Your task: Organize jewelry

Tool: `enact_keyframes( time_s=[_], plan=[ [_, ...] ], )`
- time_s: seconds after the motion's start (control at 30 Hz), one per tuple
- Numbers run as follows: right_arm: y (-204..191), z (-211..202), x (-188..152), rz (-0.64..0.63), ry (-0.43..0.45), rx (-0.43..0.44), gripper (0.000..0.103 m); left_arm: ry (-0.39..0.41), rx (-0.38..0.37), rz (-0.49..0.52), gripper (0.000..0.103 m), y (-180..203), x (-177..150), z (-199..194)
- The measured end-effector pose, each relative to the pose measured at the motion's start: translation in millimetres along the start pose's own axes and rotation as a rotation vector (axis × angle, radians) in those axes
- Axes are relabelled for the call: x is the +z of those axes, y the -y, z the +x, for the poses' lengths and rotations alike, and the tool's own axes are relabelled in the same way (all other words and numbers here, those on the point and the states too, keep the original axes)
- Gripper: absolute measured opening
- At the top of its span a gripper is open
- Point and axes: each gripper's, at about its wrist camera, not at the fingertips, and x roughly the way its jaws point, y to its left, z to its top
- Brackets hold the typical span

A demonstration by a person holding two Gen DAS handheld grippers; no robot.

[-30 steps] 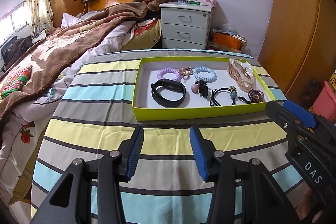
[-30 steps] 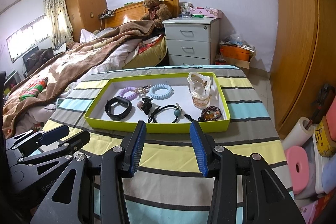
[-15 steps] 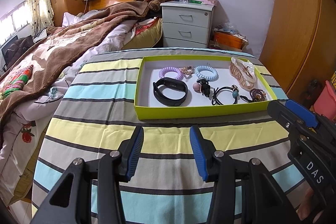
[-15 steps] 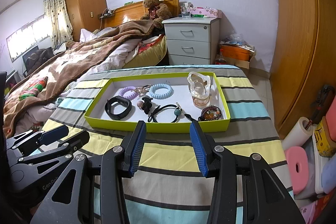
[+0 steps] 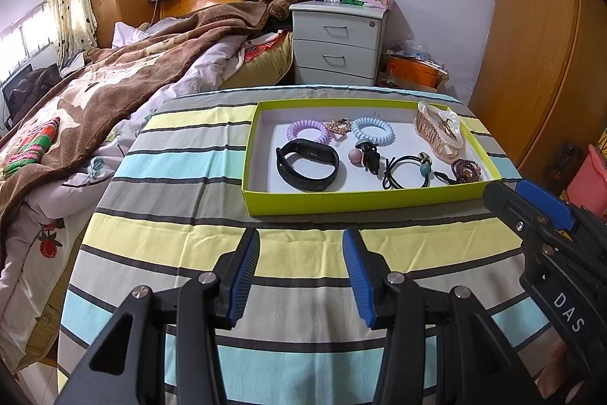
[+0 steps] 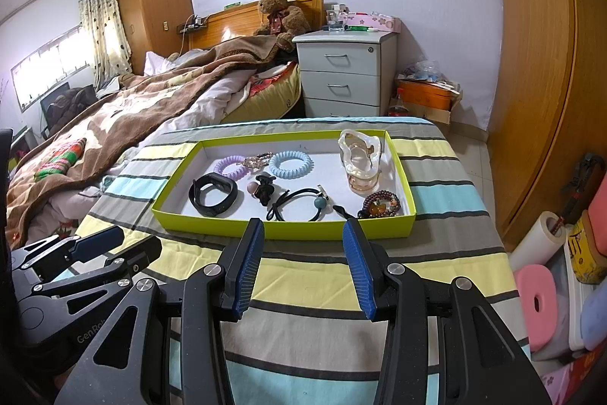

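Note:
A lime green tray sits on the striped tablecloth. In it lie a black wristband, a purple coil tie, a blue coil tie, a black hair tie with a teal bead, a bead bracelet and a clear claw clip. My left gripper is open and empty, in front of the tray. My right gripper is open and empty, near the tray's front wall.
The table stands beside a bed with a brown blanket on the left. A grey nightstand stands behind. A wooden wardrobe and pink items are on the right.
Both grippers have drifted very slightly; the tray sits a little further right in the left wrist view. Nothing was taken hold of.

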Motion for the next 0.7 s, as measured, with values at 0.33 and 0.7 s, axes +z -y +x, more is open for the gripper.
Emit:
enact_keyframes(
  time_s=[0.33, 0.7],
  plan=[
    [0.1, -0.2, -0.2, 0.000, 0.000, 0.000, 0.044, -0.001, 0.000, 0.001, 0.047, 0.0, 0.2, 0.0],
    [-0.2, -1.0, 0.0, 0.001, 0.000, -0.001, 0.044, -0.004, 0.000, -0.005, 0.047, -1.2, -0.3, 0.6]
  ],
)
